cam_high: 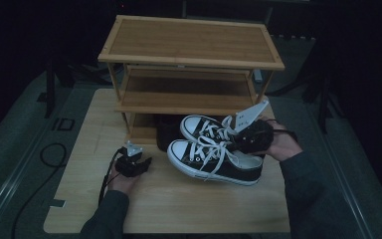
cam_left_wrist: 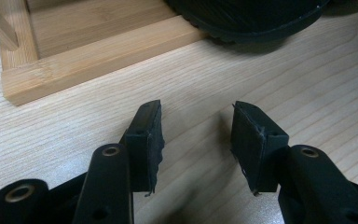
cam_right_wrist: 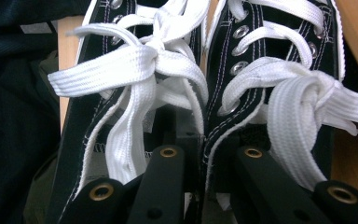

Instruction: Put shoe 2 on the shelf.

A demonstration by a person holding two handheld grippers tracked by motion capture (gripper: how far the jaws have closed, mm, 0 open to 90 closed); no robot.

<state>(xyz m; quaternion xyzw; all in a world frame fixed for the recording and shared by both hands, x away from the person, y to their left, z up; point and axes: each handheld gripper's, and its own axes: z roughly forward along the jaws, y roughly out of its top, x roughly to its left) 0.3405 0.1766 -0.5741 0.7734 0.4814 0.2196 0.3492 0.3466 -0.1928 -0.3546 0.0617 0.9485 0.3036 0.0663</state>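
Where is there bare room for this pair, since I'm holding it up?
The rack's top shelf and middle shelf are bare. So is the table nearer the person. Crowded: the bottom shelf, with a dark shoe, and around the left gripper.

No readable text or labels.

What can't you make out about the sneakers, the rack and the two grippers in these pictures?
- Right gripper pads: right gripper view, buried between the two sneakers.
- Dark thing on the rack's bottom shelf: high view, too dim and behind the sneakers.
- Sneaker toes: right gripper view, cut off at the top edge.
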